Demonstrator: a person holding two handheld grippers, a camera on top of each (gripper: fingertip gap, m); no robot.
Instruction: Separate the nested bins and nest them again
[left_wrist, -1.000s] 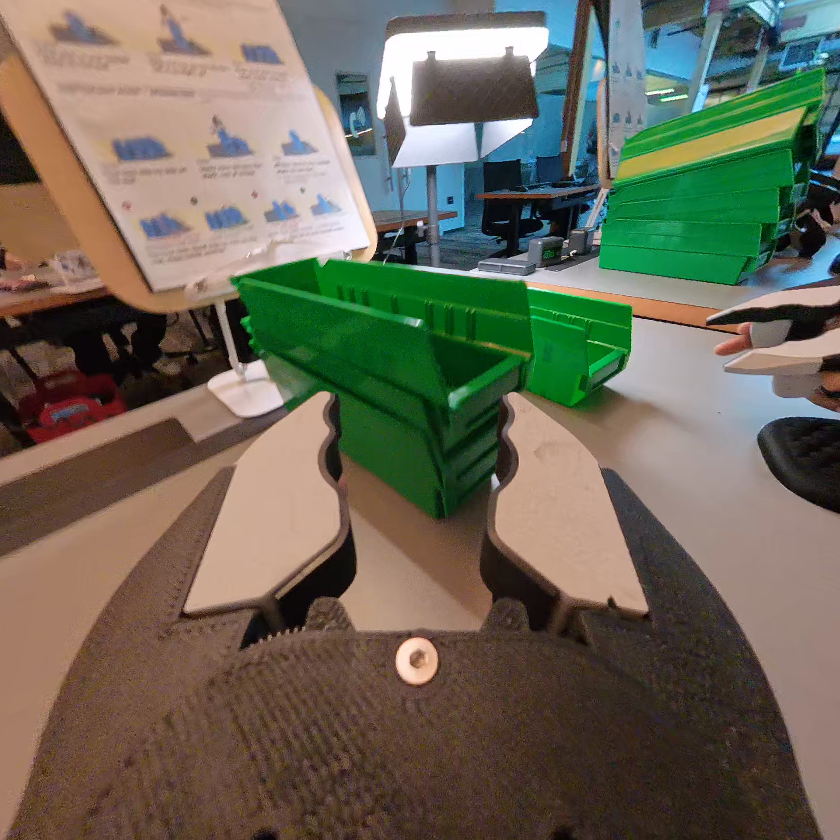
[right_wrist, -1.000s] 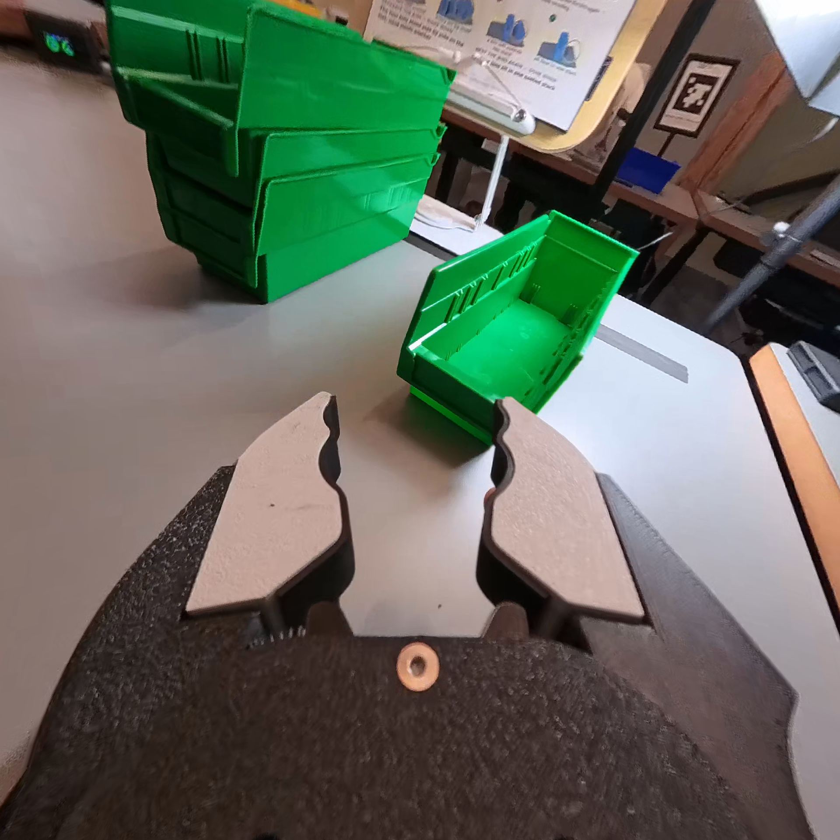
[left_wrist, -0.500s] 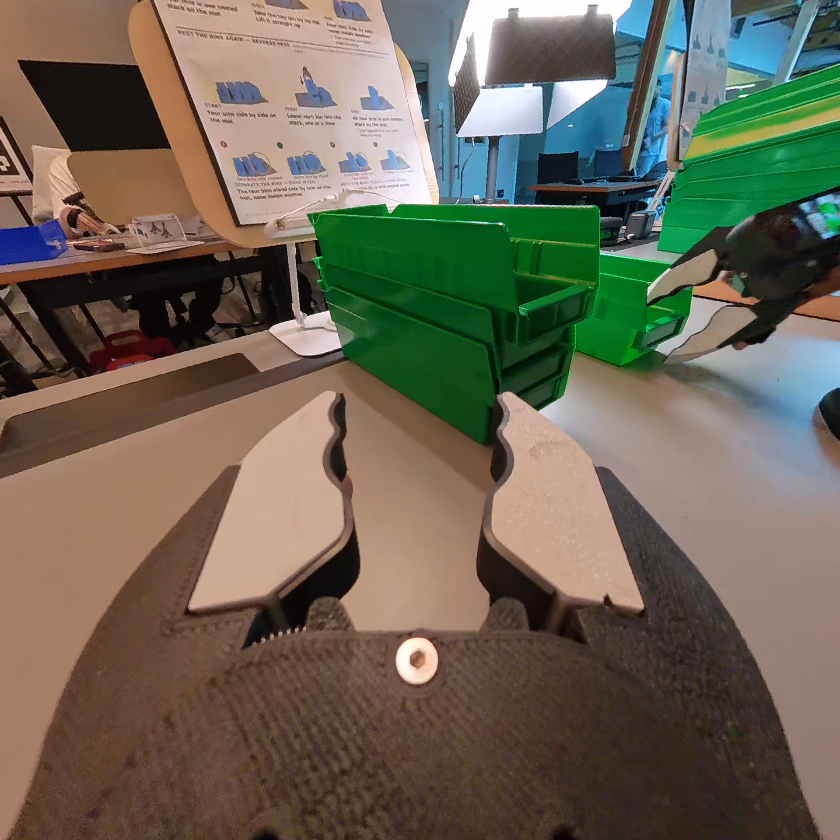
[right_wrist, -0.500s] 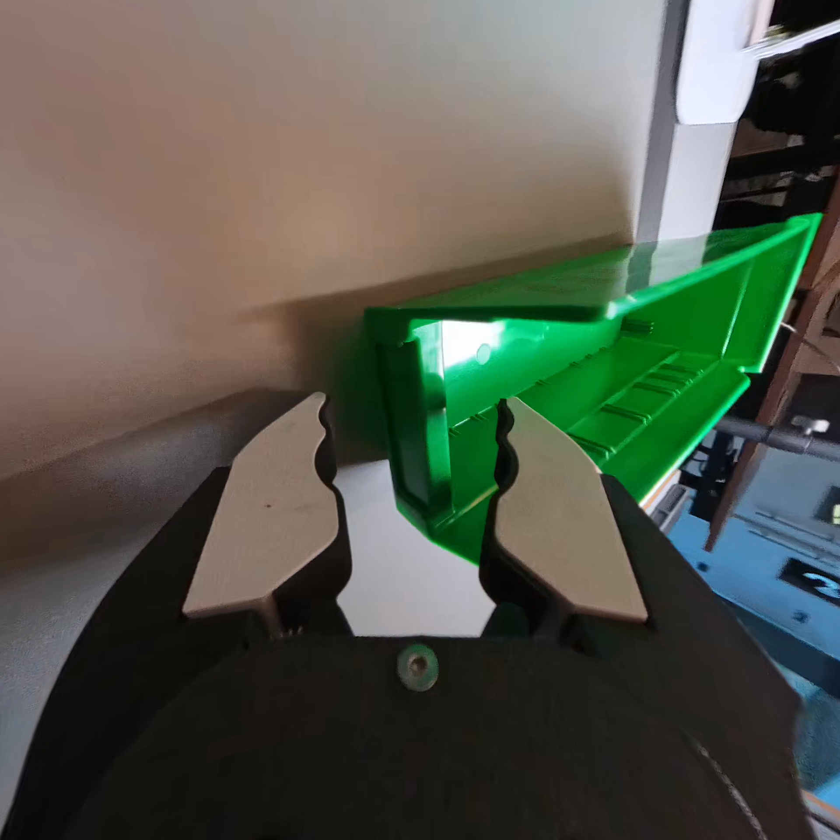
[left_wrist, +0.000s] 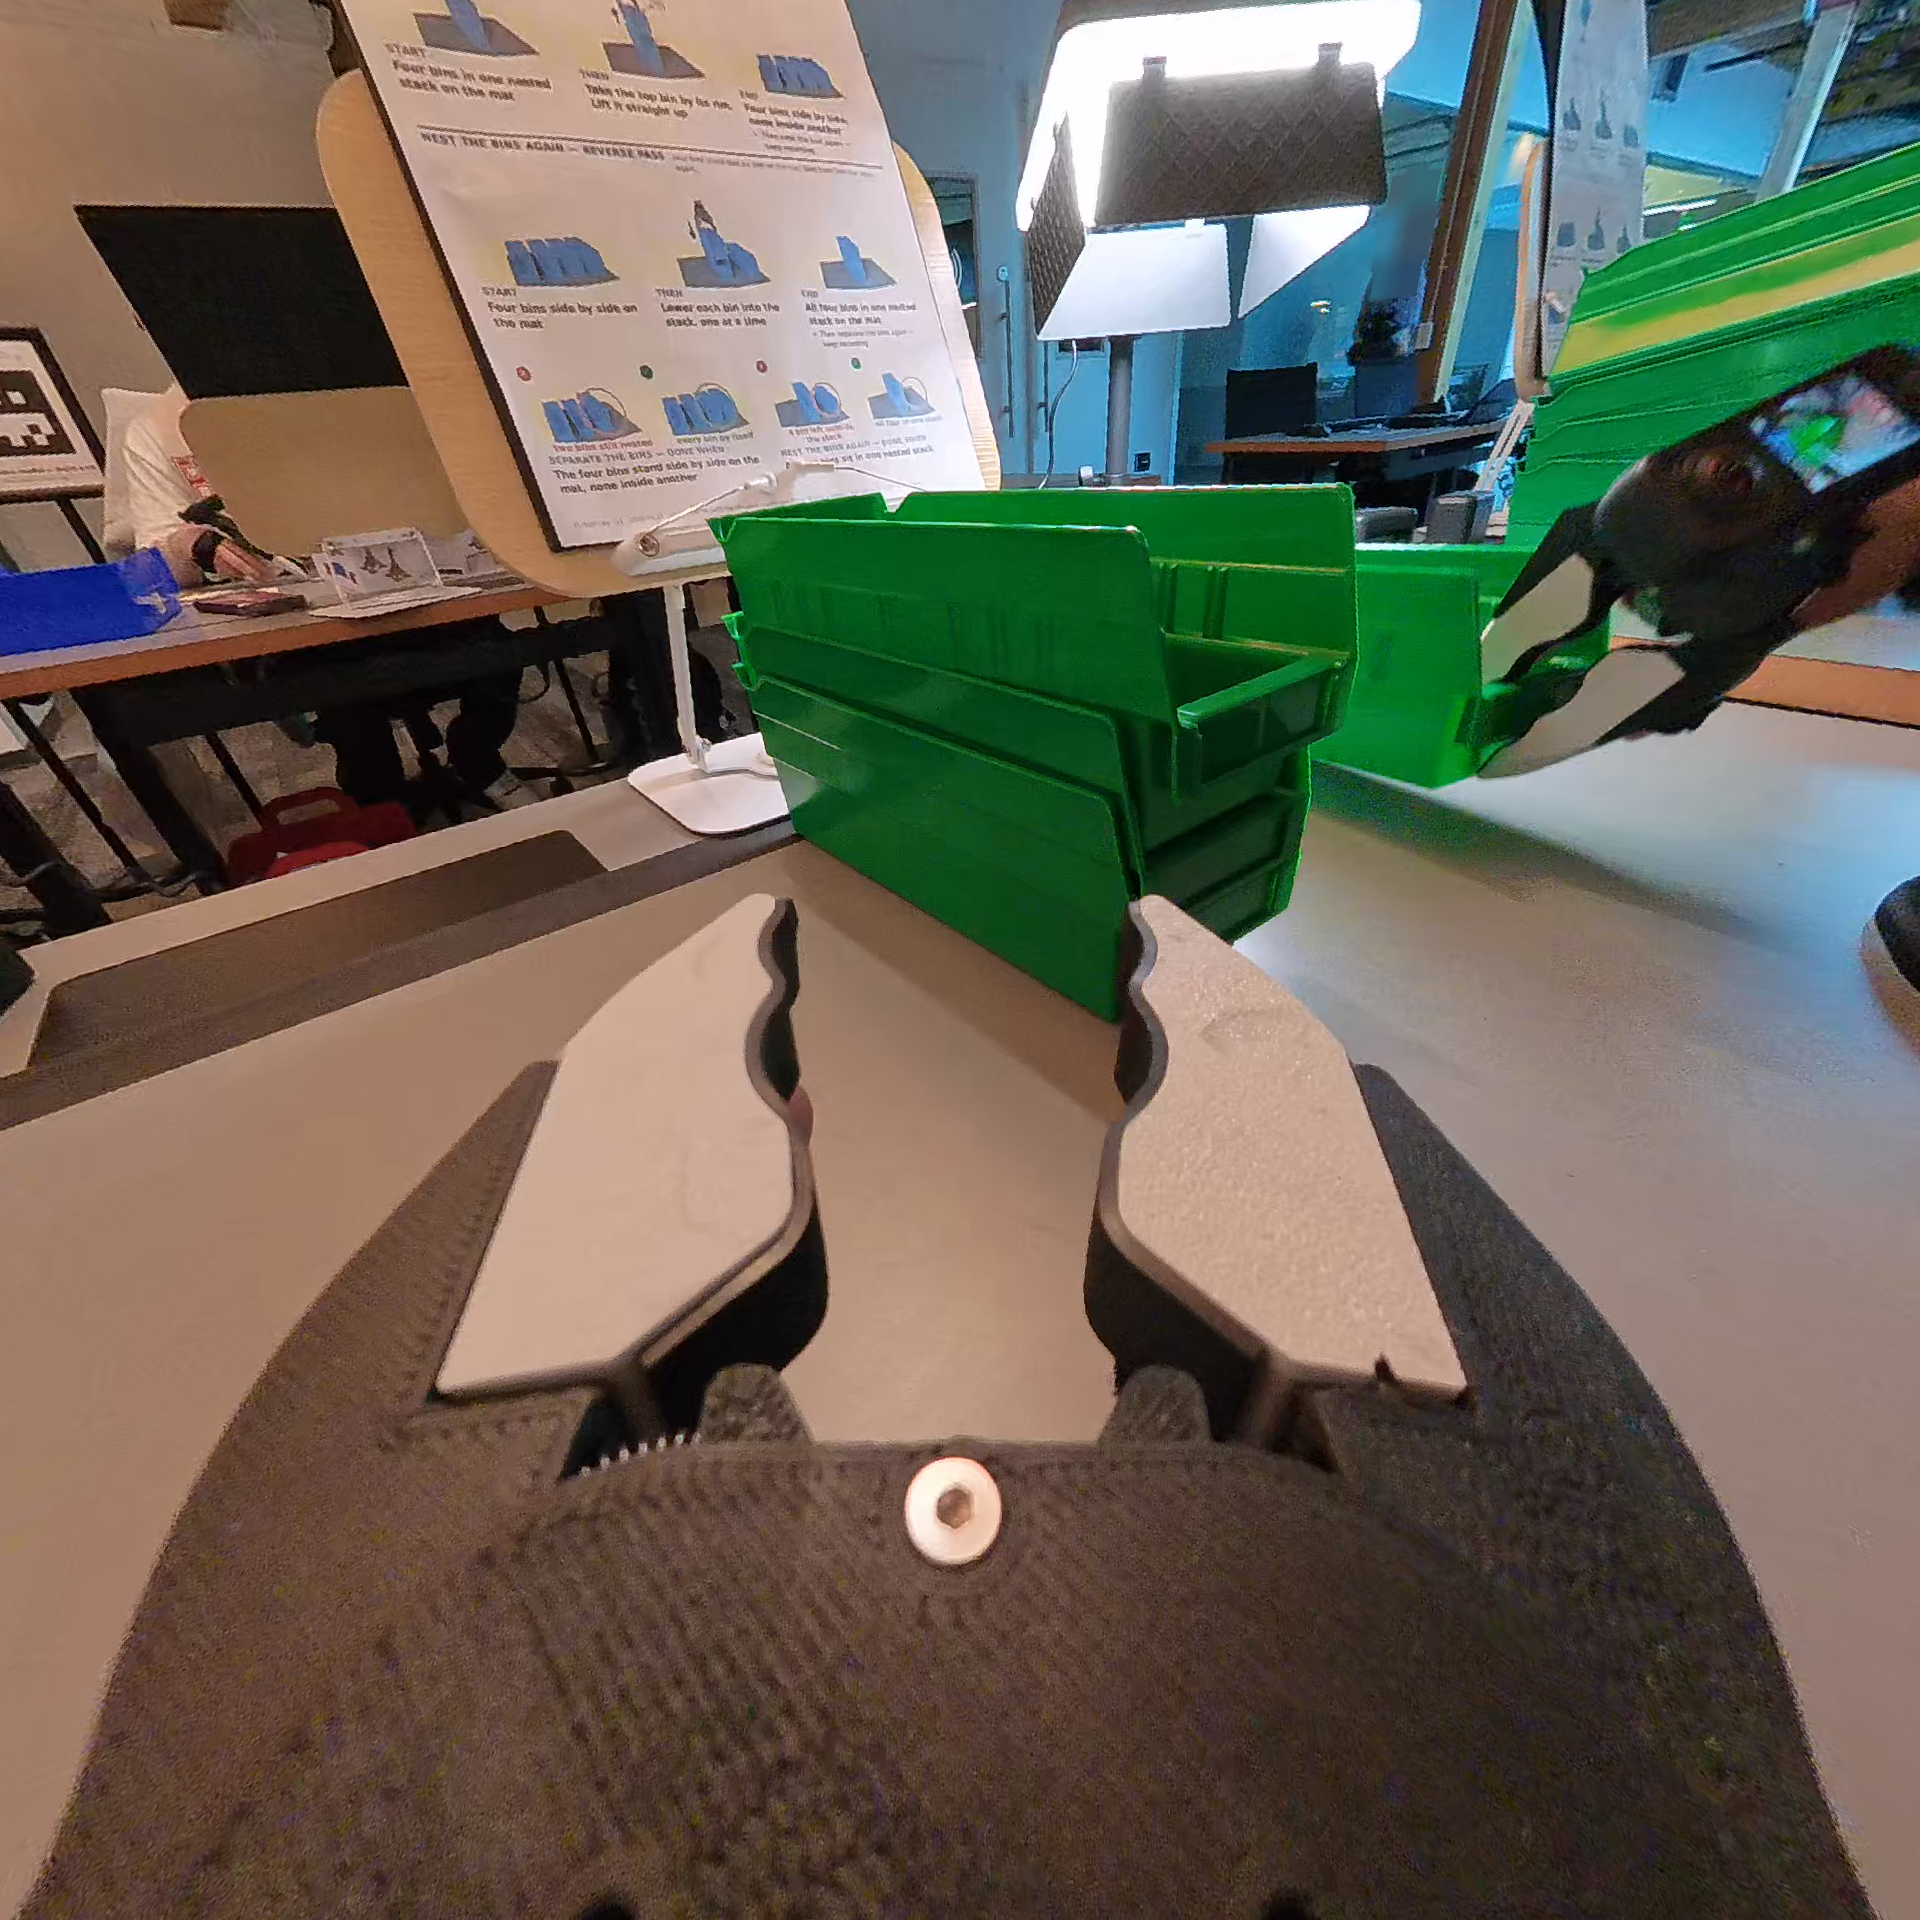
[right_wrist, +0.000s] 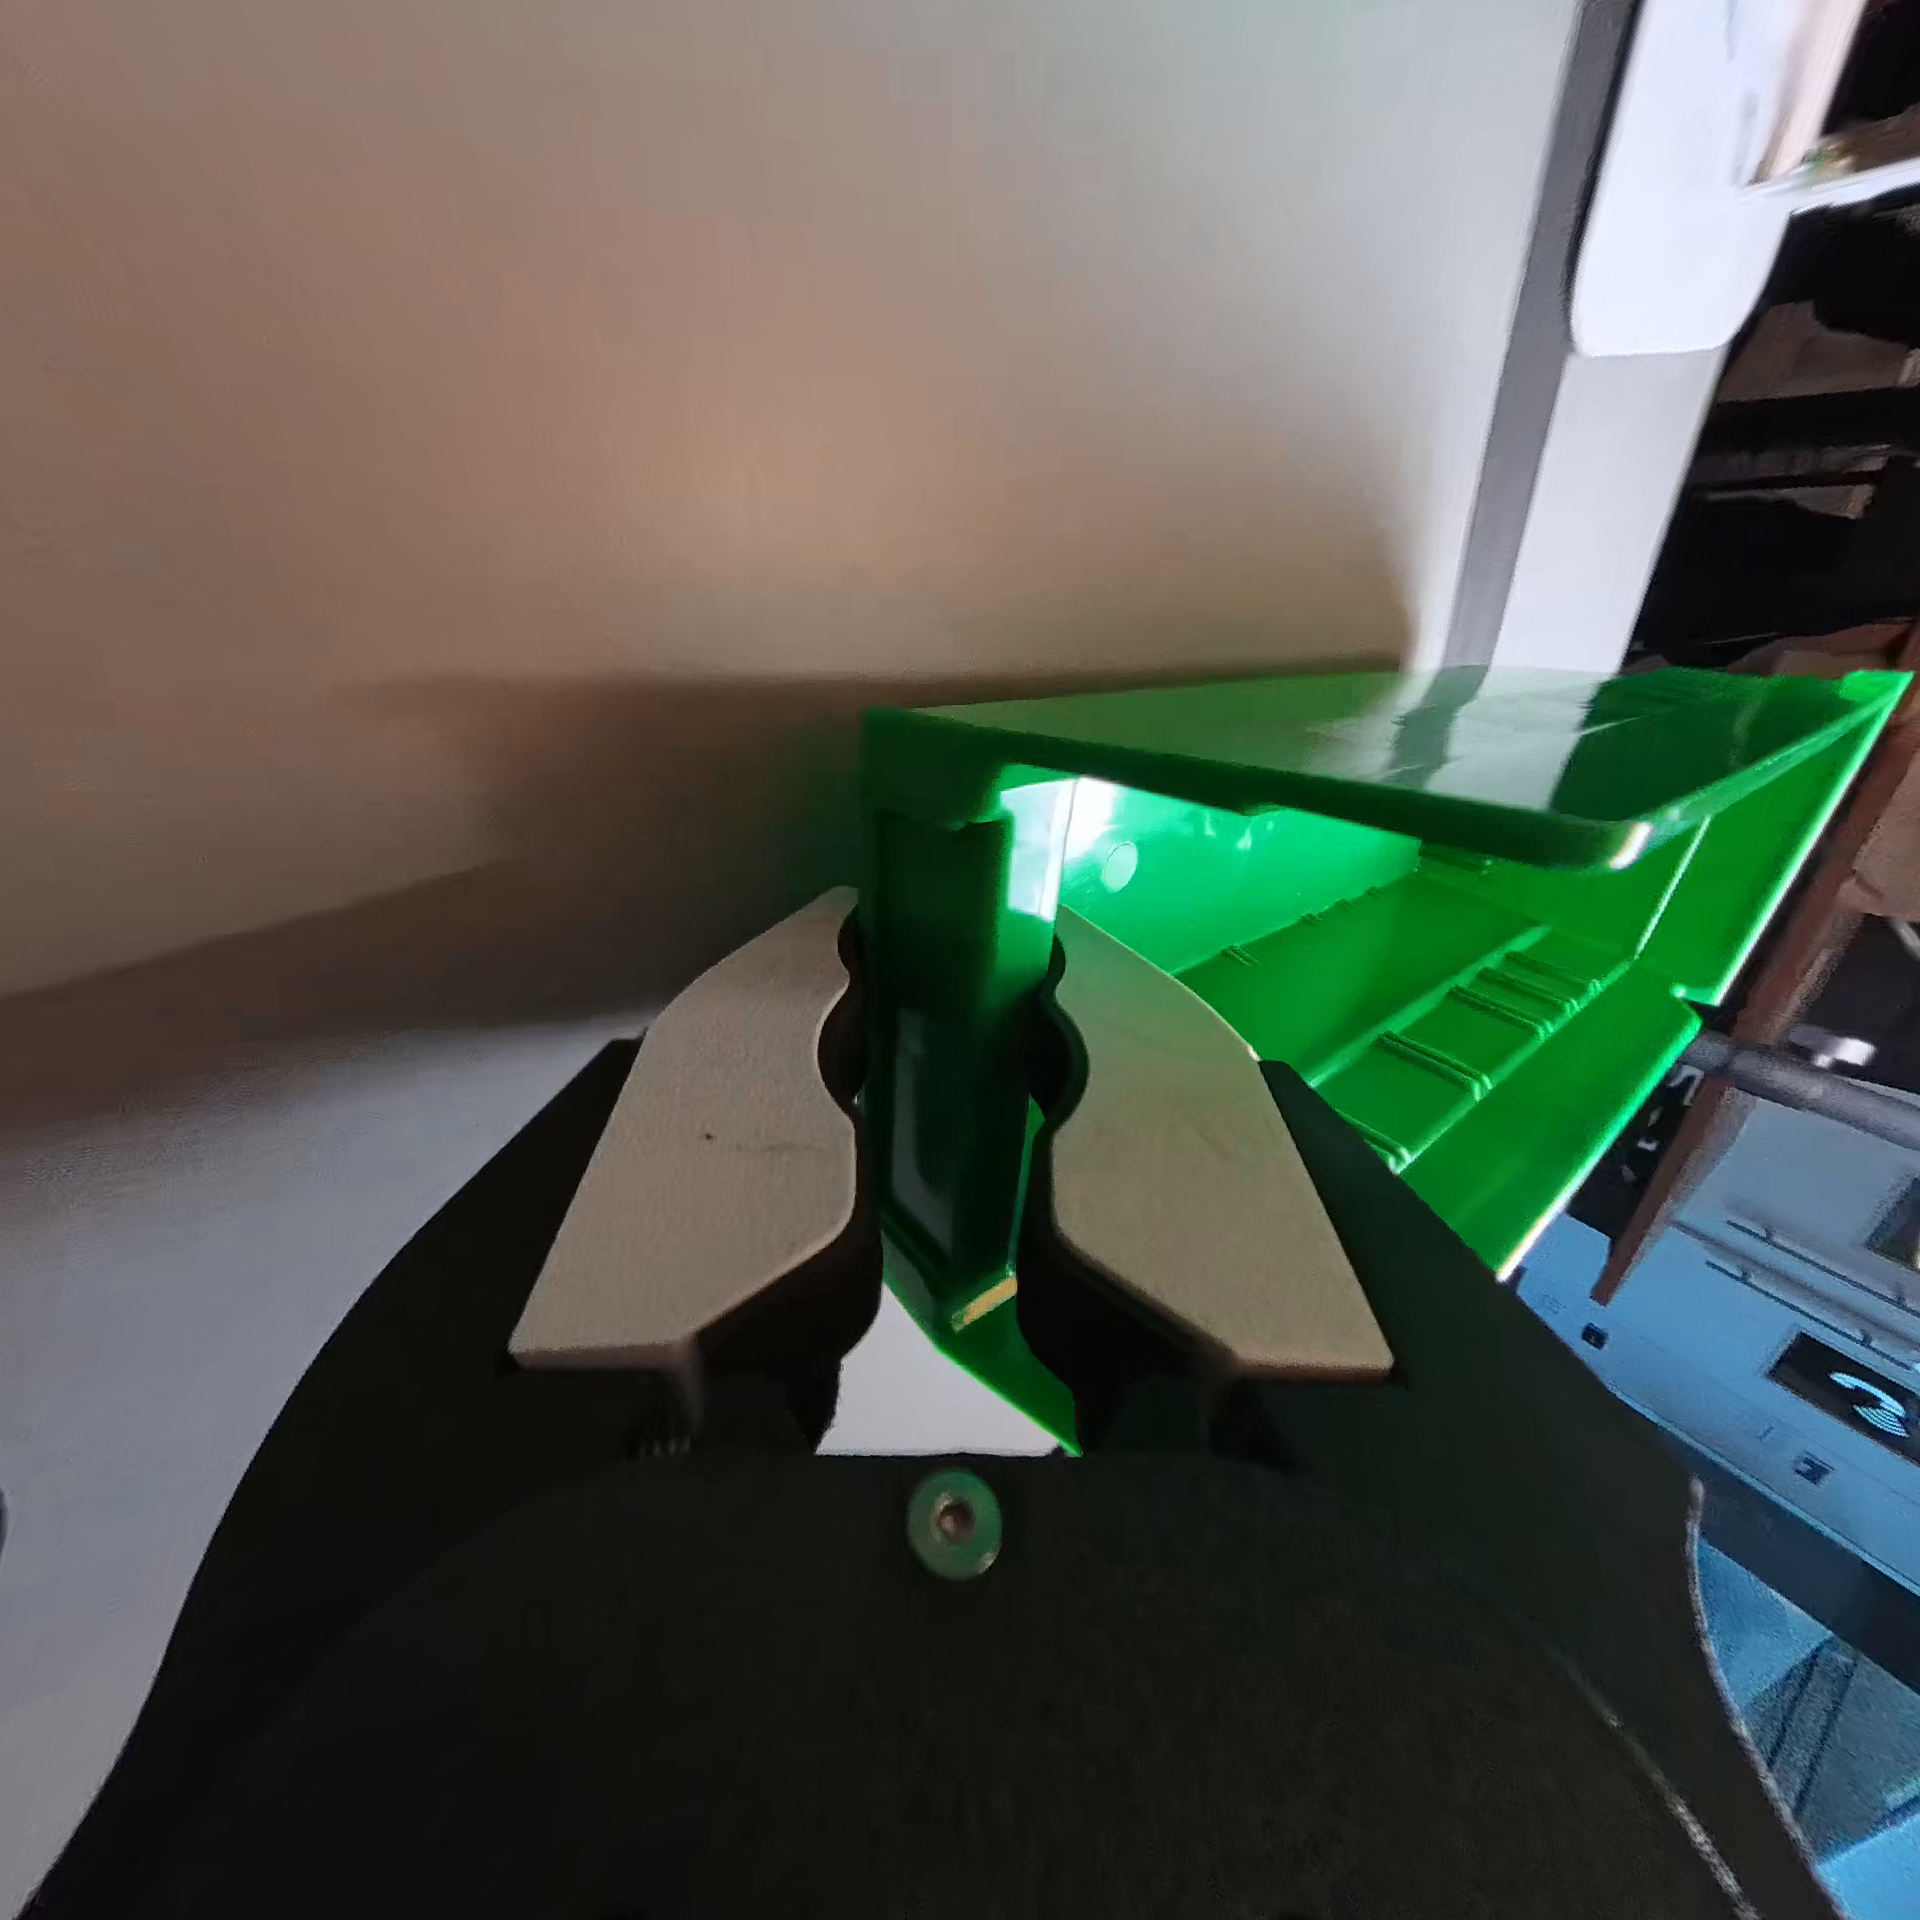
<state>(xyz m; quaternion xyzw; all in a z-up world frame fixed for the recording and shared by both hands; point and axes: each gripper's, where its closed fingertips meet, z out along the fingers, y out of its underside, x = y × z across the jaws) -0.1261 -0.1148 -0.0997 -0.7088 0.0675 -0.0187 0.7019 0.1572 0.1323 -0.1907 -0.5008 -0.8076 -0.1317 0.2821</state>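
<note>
The right gripper (right_wrist: 951, 1101) has since closed onto the front lip of the lone bin (left_wrist: 1392, 665), beside the stack (left_wrist: 1018, 727) mid-bench; left gripper (left_wrist: 956, 1029) gapes, empty. Lift level, keeping the lip seated deep.

Nested bins (left_wrist: 997, 717): solid bright green, glossy, ribbed walls. Single bin (right_wrist: 1455, 935) apart from them: same green, glowing lighter where light passes through its wall. Bench (left_wrist: 1558, 1039): plain matte grey-beige, with a darker grey strip (left_wrist: 312, 935) along its far left edge. Left gripper (left_wrist: 956, 966): pale grey finger plates on a charcoal woven-textured body, silver screw. Right gripper (right_wrist: 951, 977): pale grey plates, black grainy body. Instruction sheet (left_wrist: 675, 260): white with blue pictures, on a tan board. Farther bin pile (left_wrist: 1745, 343): green with a yellow band.
</note>
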